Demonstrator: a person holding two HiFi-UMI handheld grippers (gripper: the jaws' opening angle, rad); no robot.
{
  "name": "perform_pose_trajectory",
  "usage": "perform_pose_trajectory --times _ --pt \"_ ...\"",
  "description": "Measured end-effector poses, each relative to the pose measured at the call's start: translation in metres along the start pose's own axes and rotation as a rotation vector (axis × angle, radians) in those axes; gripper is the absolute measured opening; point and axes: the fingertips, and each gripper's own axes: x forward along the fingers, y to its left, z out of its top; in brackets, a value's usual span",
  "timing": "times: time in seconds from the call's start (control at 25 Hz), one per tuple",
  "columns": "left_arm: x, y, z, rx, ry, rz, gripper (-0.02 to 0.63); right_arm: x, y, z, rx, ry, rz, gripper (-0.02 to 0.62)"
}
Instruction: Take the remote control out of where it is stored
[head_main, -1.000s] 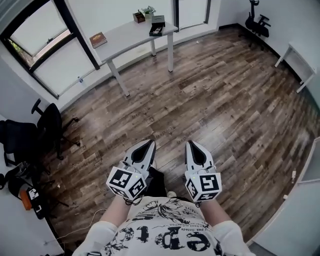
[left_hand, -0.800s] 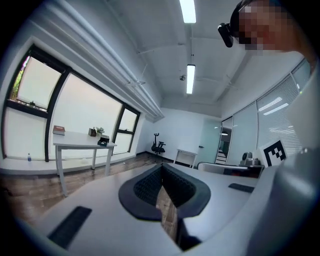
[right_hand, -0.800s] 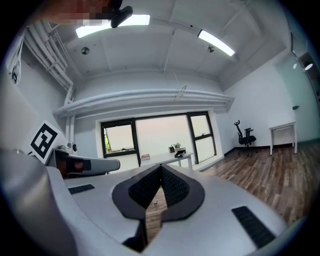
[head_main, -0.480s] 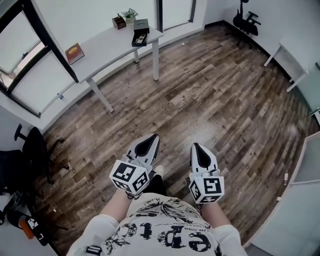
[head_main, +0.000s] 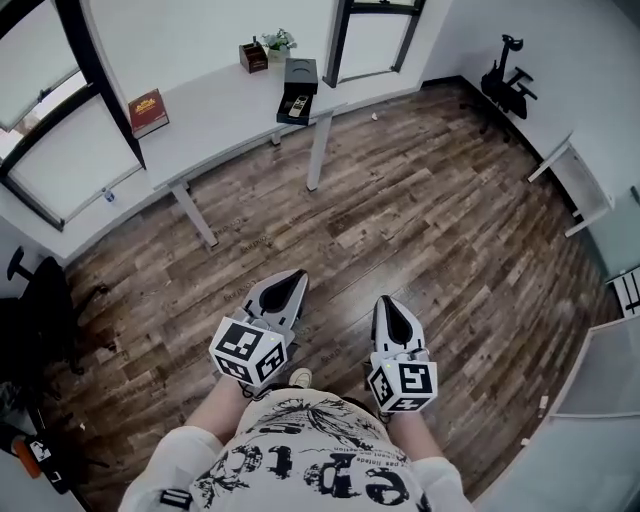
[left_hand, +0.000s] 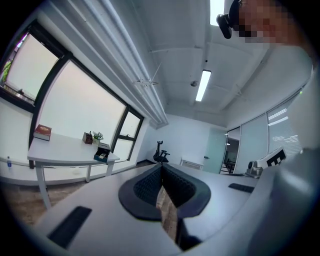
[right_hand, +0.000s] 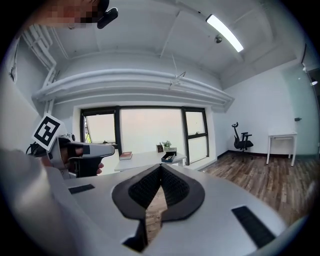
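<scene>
Ahead, box (head_main: 299, 73): black, rectangular, on white table (head_main: 215, 105).
Left gripper (head_main: 298, 276): pointed level, jaws together.
Right gripper (head_main: 386, 303): pointed slightly down, jaws together.

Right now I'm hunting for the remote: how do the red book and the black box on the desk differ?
The red book lies closed and flat near the left end of the white desk; the black box sits at its right end, by the edge. The red book shows only its cover; the black box is open, with a slim object inside, possibly the remote. Both rest on that desk.
</scene>
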Motion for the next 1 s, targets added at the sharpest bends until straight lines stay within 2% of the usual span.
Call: perform_pose_trajectory --times 0.2,0.4,0.6,0.8,1.0 --pt "0.016 0.024 -0.002 -0.014 -0.002 0.038 0.011 0.045 -0.005 -0.006 0.004 0.031 0.045 0.003" --pt "0.043 0.055 -0.01 -0.047 0.012 0.125 0.011 0.103 -0.019 -0.004 -0.007 0.03 0.108 0.003" --pt "0.096 0.087 0.001 -0.035 -0.006 0.21 0.011 0.176 -0.046 0.01 -0.016 0.02 0.198 0.003" --pt "0.167 0.122 0.03 0.001 -0.019 0.289 0.011 0.256 -0.079 0.044 -0.037 -0.006 0.287 0.003" --pt "0.245 0.147 0.061 0.012 -0.139 0.307 0.011 0.323 -0.126 0.071 -0.052 -0.019 0.332 0.003"
